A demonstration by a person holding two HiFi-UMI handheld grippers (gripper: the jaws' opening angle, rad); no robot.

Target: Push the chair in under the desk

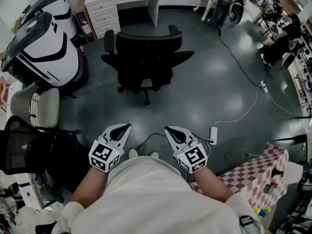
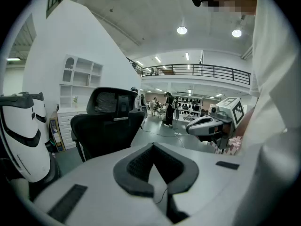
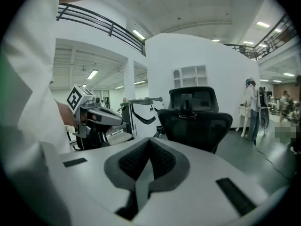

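Note:
A black office chair (image 1: 146, 57) with armrests and a headrest stands on the dark floor, its back toward me, pulled out from the white desk (image 1: 124, 1) against the far wall. The chair (image 2: 106, 126) fills the left of the left gripper view, and the chair (image 3: 195, 119) sits centre-right in the right gripper view. My left gripper (image 1: 124, 129) and right gripper (image 1: 170, 130) are held side by side close to my body, well short of the chair. Both are shut with nothing between the jaws.
A large white and black machine (image 1: 46, 48) stands left of the chair. A beige chair (image 1: 36, 106) and a black mesh chair (image 1: 29, 147) are at near left. A white cable and power strip (image 1: 213, 134) lie on the floor at right, beside a checkered table (image 1: 253, 177).

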